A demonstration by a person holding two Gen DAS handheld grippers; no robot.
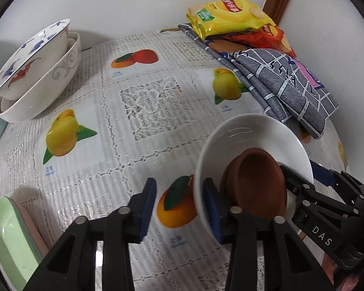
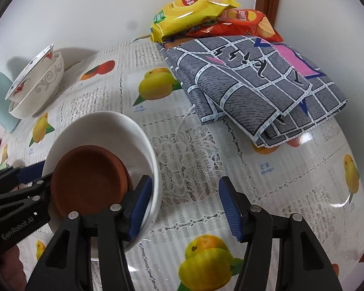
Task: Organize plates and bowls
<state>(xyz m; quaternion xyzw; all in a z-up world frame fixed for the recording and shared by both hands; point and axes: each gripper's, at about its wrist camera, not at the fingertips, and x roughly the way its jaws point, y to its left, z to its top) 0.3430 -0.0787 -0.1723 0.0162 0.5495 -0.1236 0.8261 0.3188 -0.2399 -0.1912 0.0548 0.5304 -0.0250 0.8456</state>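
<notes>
- White bowl, glazed, stiff, breakable and likely slippery, is being seen in the left wrist view beside the left gripper; the rim is being straddled by spread jaws, nothing clamped.
- Brown saucers are being carried inside it, adding weight; a firm rim hold is judged best.
- In the right wrist view, the bowl is being shown resting on the worktop, its near rim being straddled by the released right gripper, angled downward.

White bowl, brown saucers, fruit-printed lace-pattern tablecloth
</notes>
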